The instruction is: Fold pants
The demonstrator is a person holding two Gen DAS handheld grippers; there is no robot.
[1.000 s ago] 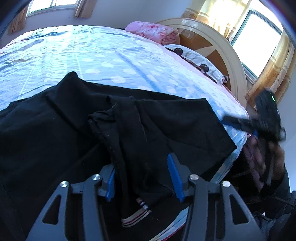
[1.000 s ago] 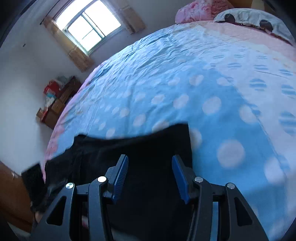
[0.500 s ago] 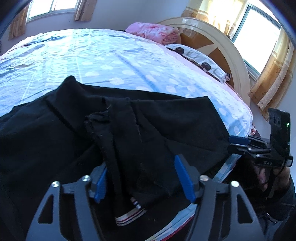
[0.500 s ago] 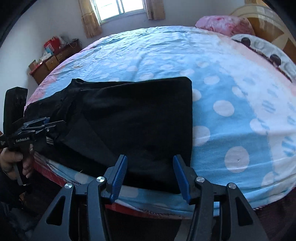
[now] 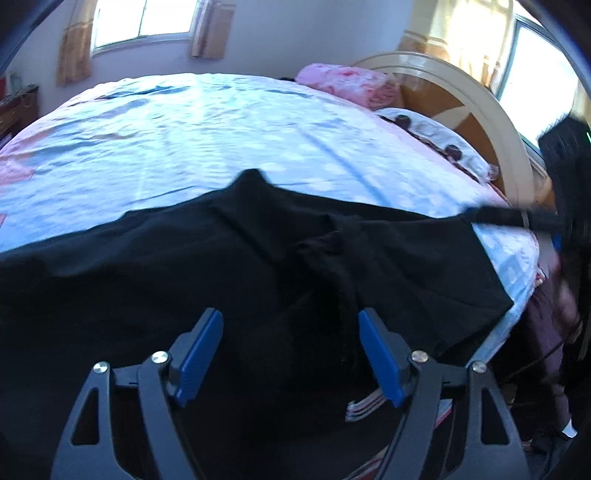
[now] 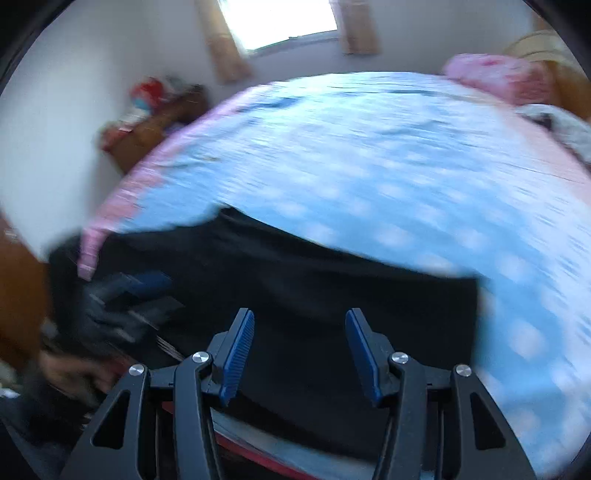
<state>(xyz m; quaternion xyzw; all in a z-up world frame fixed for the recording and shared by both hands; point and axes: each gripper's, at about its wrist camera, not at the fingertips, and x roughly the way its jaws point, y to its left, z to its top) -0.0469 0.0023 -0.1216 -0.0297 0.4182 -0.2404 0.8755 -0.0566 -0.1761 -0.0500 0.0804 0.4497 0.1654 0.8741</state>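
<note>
In the left wrist view, the left tongs (image 5: 290, 354) are seen at the bottom with their blue-padded fingers (image 5: 197, 356) spread wide apart and nothing held between them. Directly beyond and beneath them the black pants (image 5: 221, 266) are spread across the near edge of the bed (image 5: 184, 147), bunched into a ridge of folds just past the right finger. A small striped band (image 5: 364, 404) is seen at the near hem of the cloth, close to that finger. At the right edge of this view the right tongs (image 5: 513, 218) are seen, blurred, reaching in at the far right corner of the pants; whether the cloth is touched there cannot be told.

In the right wrist view, the right tongs (image 6: 300, 354) are likewise held open over the pants (image 6: 332, 295), with nothing between the blue pads (image 6: 236, 362). The left tongs (image 6: 136, 291) are made out at the left of this view, blurred, over the other end of the cloth.

Farther back, the bed is covered by a pale blue sheet (image 5: 207, 140) with white dots. A pink pillow (image 5: 349, 83) and a white pillow (image 5: 436, 134) are laid against the curved headboard (image 5: 491, 122). Curtained windows (image 5: 142, 18) are set in the far wall, and a low cupboard (image 6: 155, 122) with clutter on top is seen beside the bed.
</note>
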